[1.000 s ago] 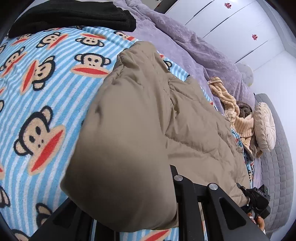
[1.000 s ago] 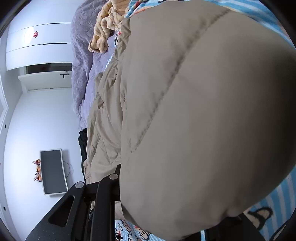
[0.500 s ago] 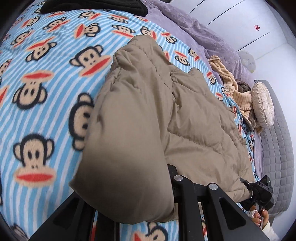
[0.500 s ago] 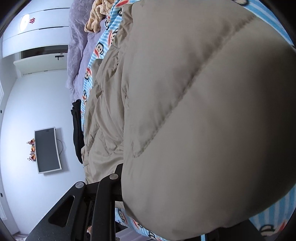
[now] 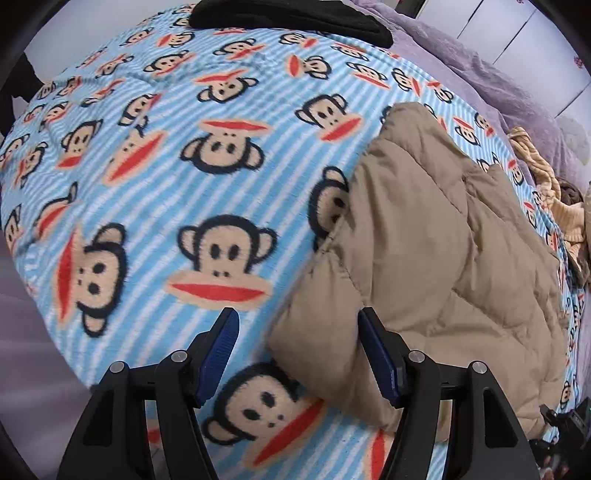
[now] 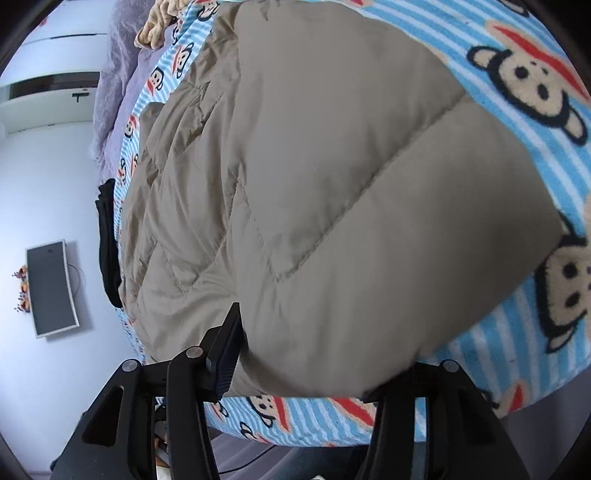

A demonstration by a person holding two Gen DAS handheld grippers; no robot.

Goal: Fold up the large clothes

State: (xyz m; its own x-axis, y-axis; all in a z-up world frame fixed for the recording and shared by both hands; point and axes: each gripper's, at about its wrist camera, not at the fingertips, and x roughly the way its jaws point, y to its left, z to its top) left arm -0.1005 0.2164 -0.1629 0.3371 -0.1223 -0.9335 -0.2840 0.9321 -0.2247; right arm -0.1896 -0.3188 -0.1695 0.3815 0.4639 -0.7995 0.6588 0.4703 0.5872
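A tan quilted puffer jacket [image 5: 436, 258] lies folded on a bed covered by a blue striped blanket printed with monkey faces [image 5: 184, 155]. The left hand-held gripper [image 5: 299, 354] has its blue-padded fingers spread wide and empty, the jacket's corner lying between them and against its right finger. The right hand-held gripper [image 6: 317, 365] also stands apart, the jacket's near edge bulging between its fingers.

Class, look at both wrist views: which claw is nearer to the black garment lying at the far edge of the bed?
Cannot tell. The black garment lies far from both: the left claw and the right claw are both open at the tan jacket's near edge.
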